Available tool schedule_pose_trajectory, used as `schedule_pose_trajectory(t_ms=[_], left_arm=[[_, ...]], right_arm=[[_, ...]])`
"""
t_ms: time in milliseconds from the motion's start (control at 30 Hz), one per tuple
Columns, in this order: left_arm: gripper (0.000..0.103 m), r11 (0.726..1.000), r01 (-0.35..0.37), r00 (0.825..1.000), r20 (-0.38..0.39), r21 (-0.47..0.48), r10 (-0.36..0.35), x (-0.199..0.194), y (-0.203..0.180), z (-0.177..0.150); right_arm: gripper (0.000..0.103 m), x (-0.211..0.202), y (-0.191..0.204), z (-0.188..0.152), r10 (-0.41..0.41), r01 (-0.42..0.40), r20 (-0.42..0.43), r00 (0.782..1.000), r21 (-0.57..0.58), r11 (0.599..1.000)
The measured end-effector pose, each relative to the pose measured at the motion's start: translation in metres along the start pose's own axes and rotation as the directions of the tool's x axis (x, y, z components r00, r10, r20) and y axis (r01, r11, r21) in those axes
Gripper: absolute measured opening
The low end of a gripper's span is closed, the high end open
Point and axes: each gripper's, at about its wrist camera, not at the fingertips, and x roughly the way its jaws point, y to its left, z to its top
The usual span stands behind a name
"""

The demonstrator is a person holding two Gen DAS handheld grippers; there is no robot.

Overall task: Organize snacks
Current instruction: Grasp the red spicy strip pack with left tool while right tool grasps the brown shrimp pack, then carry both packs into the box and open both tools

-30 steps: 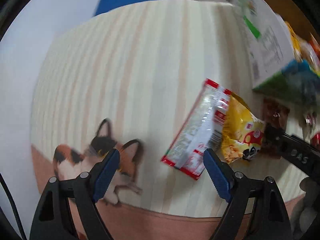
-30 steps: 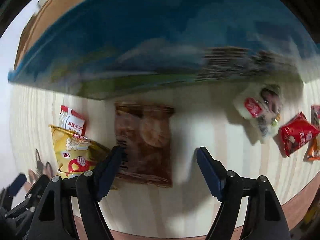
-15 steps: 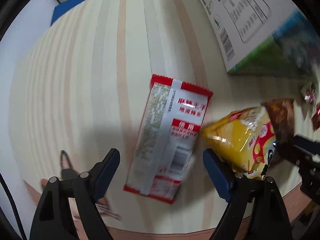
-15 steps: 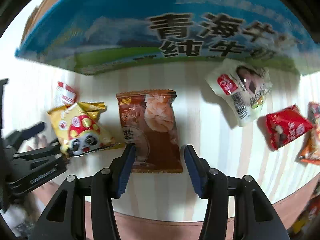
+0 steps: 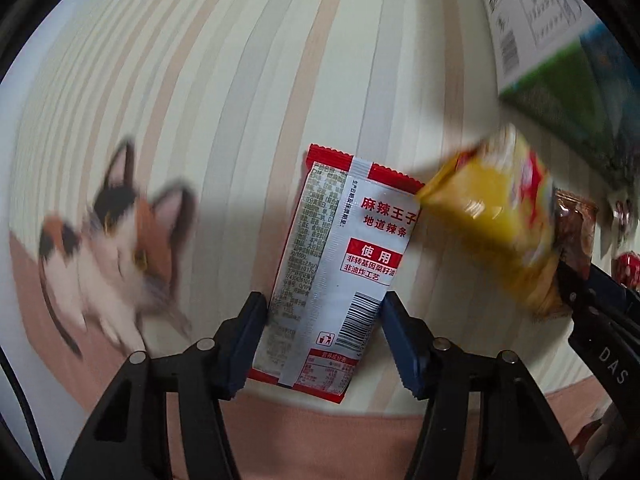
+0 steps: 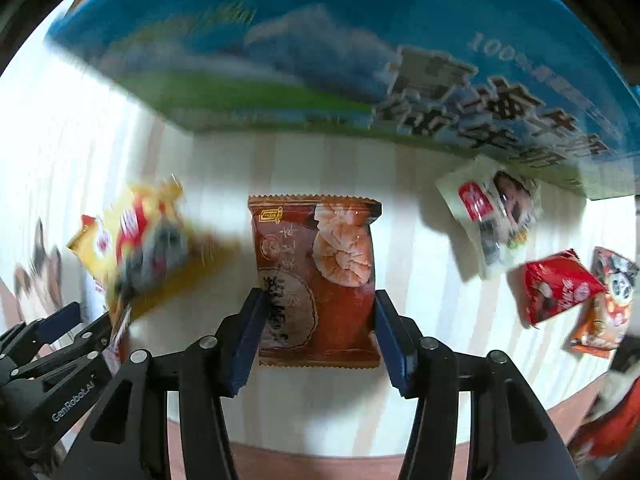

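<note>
My left gripper point(image 5: 324, 320) is shut on the sides of a red and white snack packet point(image 5: 340, 268), held above the striped table. My right gripper point(image 6: 316, 316) is shut on a brown shrimp-cracker packet point(image 6: 316, 272), also off the table. A yellow snack bag point(image 5: 496, 216) lies blurred between the two packets; it also shows in the right wrist view point(image 6: 136, 236). The right gripper's arm point(image 5: 600, 320) shows at the right edge of the left wrist view, and the left gripper's arm point(image 6: 52, 360) at the lower left of the right wrist view.
A large blue and green milk carton box point(image 6: 320, 52) stands behind the snacks, also in the left wrist view point(image 5: 560, 60). A white packet point(image 6: 492, 216), a red packet point(image 6: 556, 284) and an orange packet point(image 6: 604, 312) lie at the right. A cat picture point(image 5: 116, 248) marks the tablecloth.
Both grippers have closed from open onto their packets. The left one moved in over the red and white packet; the right one took the brown packet. The yellow bag shifted and blurs.
</note>
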Motion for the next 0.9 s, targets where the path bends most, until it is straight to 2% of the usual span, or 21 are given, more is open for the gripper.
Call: schedule_pose_trajectory(t_ms=[67,167,300,400,467,500,600,633,733,867,900], left_arm=[[0.056,1.000,0.023,0.999,-0.023,-0.021,-0.024,0.004,0.005,-0.013],[0.057,1.000,0.021,0.999,-0.027,-0.020,-0.022,0.006,0.006,-0.024],[0.059,0.999,-0.001,1.000,-0.009,0.035,0.001,0.007,0.001,-0.029],[0.060,0.999,0.001,1.000,-0.008,0.049,-0.001,0.008,0.001,-0.028],[0.057,0.997,-0.002,1.000,0.001,0.072,0.002,0.006,-0.001,-0.025],[0.056,0.997,-0.006,1.000,0.008,0.083,0.005,0.009,-0.012,-0.030],[0.051,0.996,-0.017,0.999,0.029,0.093,0.014,-0.009,-0.040,-0.025],[0.050,0.995,-0.019,0.999,0.034,0.093,0.015,-0.011,-0.042,-0.025],[0.048,0.996,0.000,1.000,0.028,0.084,-0.002,-0.014,-0.047,-0.029],[0.047,0.997,0.019,0.999,0.026,0.073,-0.021,-0.019,-0.047,-0.038],[0.047,0.997,0.027,0.999,0.026,0.070,-0.029,-0.021,-0.048,-0.040]], right_arm=[[0.056,0.003,-0.004,-0.013,0.009,-0.009,-0.033,0.999,-0.016,1.000],[0.056,0.006,-0.018,-0.038,0.024,-0.028,-0.094,0.995,-0.039,0.999],[0.057,0.013,-0.033,-0.058,0.067,-0.070,-0.171,0.983,-0.010,0.998],[0.059,0.014,-0.042,-0.061,0.085,-0.082,-0.167,0.982,0.023,0.996],[0.067,0.013,-0.045,-0.063,0.068,-0.067,-0.170,0.983,0.014,0.998],[0.068,0.011,-0.044,-0.060,0.058,-0.058,-0.169,0.984,0.004,0.998],[0.063,0.013,-0.043,-0.065,-0.035,0.027,-0.123,0.992,-0.062,0.998],[0.058,0.010,-0.040,-0.067,-0.036,0.029,-0.093,0.995,-0.079,0.996],[0.058,0.008,-0.038,-0.070,-0.042,0.035,-0.069,0.997,-0.099,0.994],[0.058,0.008,-0.047,-0.076,-0.023,0.015,-0.079,0.997,-0.097,0.995],[0.058,0.008,-0.036,-0.083,-0.015,0.007,-0.079,0.997,-0.095,0.995]])
